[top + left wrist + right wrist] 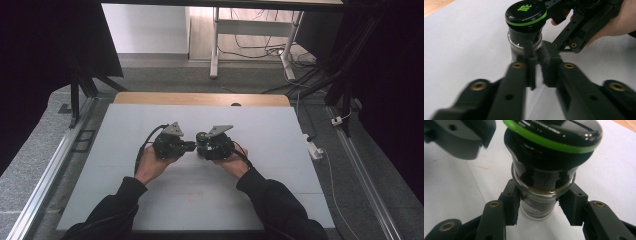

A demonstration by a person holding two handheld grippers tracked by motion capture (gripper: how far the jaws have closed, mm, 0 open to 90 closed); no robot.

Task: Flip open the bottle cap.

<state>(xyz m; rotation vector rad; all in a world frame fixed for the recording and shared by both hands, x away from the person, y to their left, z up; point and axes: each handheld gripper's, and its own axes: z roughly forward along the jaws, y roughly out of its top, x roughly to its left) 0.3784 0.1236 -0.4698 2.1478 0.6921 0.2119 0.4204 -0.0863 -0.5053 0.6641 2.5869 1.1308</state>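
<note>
A small glass jar (201, 137) with a black cap ringed in green stands upright on the white tabletop (150, 200). My right gripper (203, 149) is shut on it: in the right gripper view its pads (511, 205) press both sides of the glass body (537, 206) below the cap (554, 135). My left gripper (192, 145) comes from the left with its tips just short of the jar. In the left gripper view its jaws (538, 65) are shut with nothing between them, low in front of the jar (526, 27). The hand (614, 22) with the right gripper is behind the jar.
A wooden strip (200, 98) borders the table's far edge. A white power strip (315, 149) and its cables lie on the floor to the right. Metal rails (50, 170) run along both sides. A white desk frame (215, 45) stands beyond the table.
</note>
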